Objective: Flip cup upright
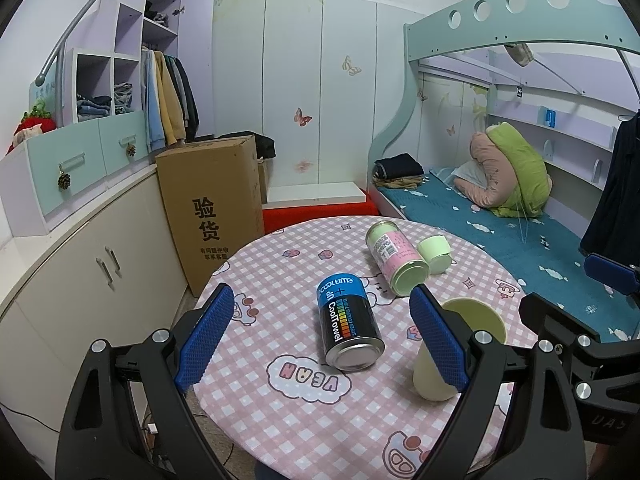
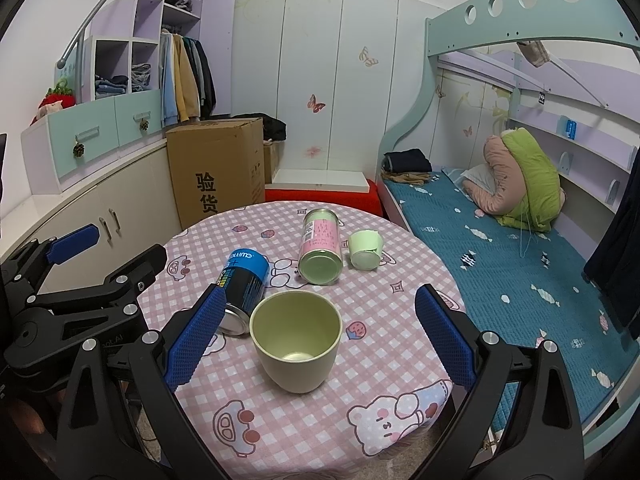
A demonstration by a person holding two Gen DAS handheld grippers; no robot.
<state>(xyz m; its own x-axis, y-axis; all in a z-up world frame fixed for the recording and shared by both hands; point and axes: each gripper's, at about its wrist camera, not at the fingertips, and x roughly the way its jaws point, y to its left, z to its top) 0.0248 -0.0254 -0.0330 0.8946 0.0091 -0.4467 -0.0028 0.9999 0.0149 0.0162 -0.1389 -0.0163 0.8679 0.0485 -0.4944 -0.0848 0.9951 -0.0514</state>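
A pale yellow-green cup [image 2: 296, 344] stands upright on the round pink checked table [image 2: 384, 352], mouth up and empty. My right gripper [image 2: 320, 344] is open, its blue pads on either side of the cup with a gap on each side. In the left wrist view the cup [image 1: 472, 344] stands behind the right pad of my left gripper [image 1: 320, 340], which is open and empty over the table's near edge. The left gripper also shows at the left of the right wrist view [image 2: 104, 256].
A blue and black CoolTowel can [image 1: 348, 320] lies on its side mid-table. A pink and green can [image 2: 320, 246] and a small green paper cup [image 2: 364, 248] lie further back. A cardboard box [image 2: 218, 168], cabinets and a bunk bed [image 2: 520, 264] surround the table.
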